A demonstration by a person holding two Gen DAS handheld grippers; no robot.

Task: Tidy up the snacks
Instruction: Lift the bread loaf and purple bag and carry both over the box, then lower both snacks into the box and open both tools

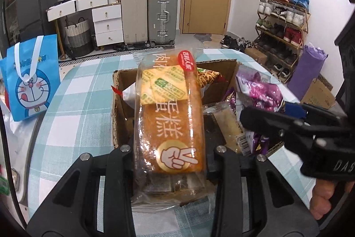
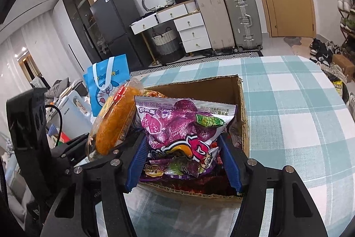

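Observation:
My left gripper is shut on a long wrapped orange cake and holds it over the open cardboard box; the cake also shows in the right wrist view. My right gripper is shut on a purple snack bag and holds it above the same box. In the left wrist view the right gripper and the purple bag are at the right. Other snack packets lie in the box.
The box stands on a table with a teal checked cloth. A blue Doraemon bag stands at the table's left edge. A white kettle is beyond it. Suitcases, drawers and a shoe rack line the room.

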